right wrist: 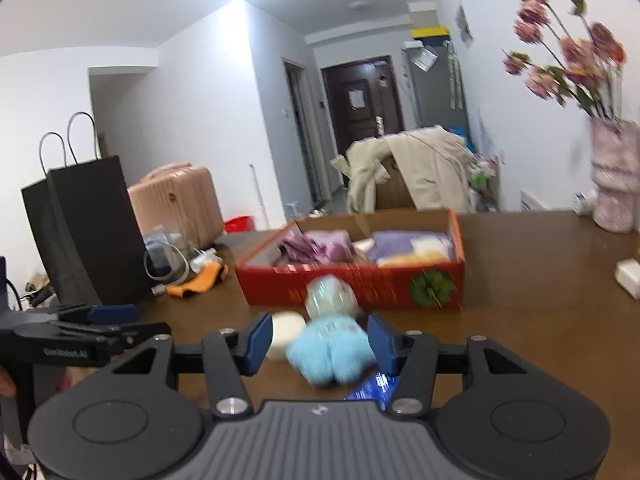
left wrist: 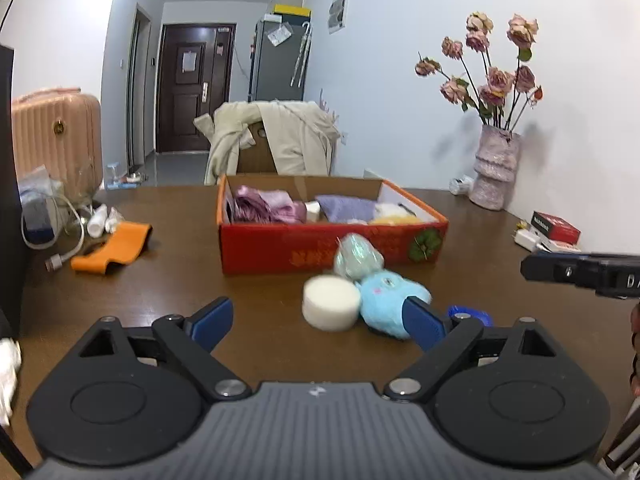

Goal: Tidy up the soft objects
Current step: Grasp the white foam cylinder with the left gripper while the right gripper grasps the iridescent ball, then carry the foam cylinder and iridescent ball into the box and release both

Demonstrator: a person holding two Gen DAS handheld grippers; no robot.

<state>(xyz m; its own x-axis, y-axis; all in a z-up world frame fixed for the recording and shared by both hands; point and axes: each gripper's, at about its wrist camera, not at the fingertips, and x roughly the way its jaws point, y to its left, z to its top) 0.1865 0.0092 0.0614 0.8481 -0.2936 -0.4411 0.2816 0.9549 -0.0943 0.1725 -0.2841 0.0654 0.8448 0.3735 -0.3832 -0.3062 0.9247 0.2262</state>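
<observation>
Blue plush toy (right wrist: 332,350) sits on the table (right wrist: 520,320) between your right gripper's (right wrist: 318,342) released jaws, near the red box (right wrist: 352,280). Your left gripper (left wrist: 320,320) is spread wide, empty. Close off-centre and you may nudge the white foam puck (left wrist: 330,302) away.
</observation>
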